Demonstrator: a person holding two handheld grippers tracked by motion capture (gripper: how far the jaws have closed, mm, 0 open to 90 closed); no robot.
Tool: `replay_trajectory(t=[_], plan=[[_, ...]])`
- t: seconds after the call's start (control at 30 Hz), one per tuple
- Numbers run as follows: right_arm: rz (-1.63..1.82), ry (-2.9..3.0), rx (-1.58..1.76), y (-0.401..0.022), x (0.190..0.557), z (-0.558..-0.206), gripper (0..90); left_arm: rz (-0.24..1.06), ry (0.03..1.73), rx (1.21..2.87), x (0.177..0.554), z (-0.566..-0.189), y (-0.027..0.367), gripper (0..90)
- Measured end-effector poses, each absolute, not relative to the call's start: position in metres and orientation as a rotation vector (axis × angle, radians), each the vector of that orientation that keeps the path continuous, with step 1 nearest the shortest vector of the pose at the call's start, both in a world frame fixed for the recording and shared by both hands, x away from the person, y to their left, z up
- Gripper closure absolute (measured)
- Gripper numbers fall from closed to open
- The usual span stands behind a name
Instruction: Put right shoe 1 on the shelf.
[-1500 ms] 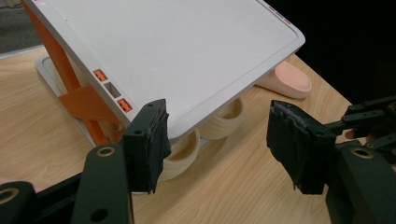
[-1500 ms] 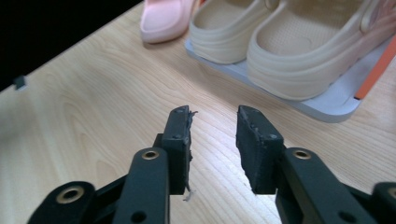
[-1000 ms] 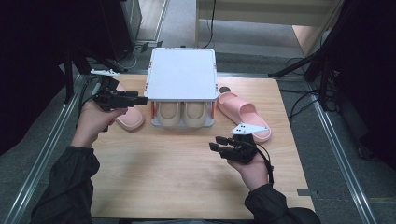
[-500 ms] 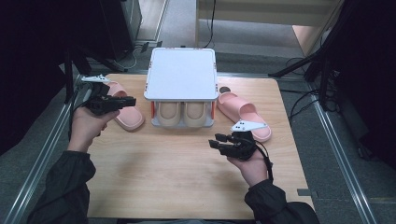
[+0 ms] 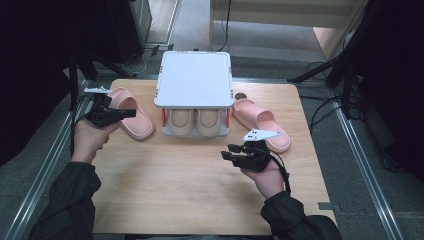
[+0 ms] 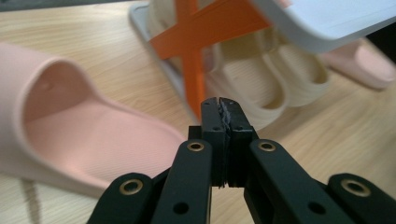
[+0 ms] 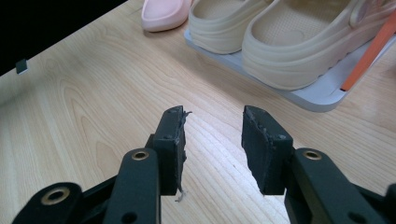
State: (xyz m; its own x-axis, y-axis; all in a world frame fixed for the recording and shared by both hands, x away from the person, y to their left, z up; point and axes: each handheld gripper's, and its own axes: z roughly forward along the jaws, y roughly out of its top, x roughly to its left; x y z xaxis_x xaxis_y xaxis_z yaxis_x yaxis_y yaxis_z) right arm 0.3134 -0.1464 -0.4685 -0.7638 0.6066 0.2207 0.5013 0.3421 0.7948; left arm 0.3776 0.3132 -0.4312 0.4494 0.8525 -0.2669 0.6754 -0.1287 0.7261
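Observation:
A pink slipper (image 5: 131, 116) lies left of a white two-shelf rack (image 5: 194, 80), and its mate (image 5: 262, 122) lies to the rack's right. Two beige clogs (image 5: 194, 121) sit on the rack's lower shelf. My left gripper (image 5: 131, 113) hovers over the left slipper (image 6: 70, 126); its jaws have just been closing and now meet with nothing between them (image 6: 223, 105). My right gripper (image 5: 226, 152) stands open over bare wood in front of the rack, pointing left, with nothing between its jaws (image 7: 212, 123). The clogs (image 7: 299, 42) lie beyond it.
The rack's orange cross brace (image 6: 196, 42) stands just past my left jaws. The wooden table (image 5: 190, 200) has free room along its front half. Metal rails run down both sides, and dark stands and cables crowd the floor behind.
My left hand has sunk and drawn back to the left, from beside the rack to over the left slipper, and its jaws have shut. The right hand has kept still.

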Motion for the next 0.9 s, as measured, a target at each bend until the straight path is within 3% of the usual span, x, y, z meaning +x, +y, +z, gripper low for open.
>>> replay_trajectory(t=[0.43, 0.9], plan=[[1.367, 2.495, 1.040, -0.146, 0.308, -0.473, 59.7, 0.286, 1.433, 1.824, 0.398, -0.467, 0.344, 89.3], [1.345, 2.470, 1.082, -0.155, 0.300, -0.476, 58.9, 0.276, 1.511, 1.814, 0.421, -0.495, 0.349, 88.6]])
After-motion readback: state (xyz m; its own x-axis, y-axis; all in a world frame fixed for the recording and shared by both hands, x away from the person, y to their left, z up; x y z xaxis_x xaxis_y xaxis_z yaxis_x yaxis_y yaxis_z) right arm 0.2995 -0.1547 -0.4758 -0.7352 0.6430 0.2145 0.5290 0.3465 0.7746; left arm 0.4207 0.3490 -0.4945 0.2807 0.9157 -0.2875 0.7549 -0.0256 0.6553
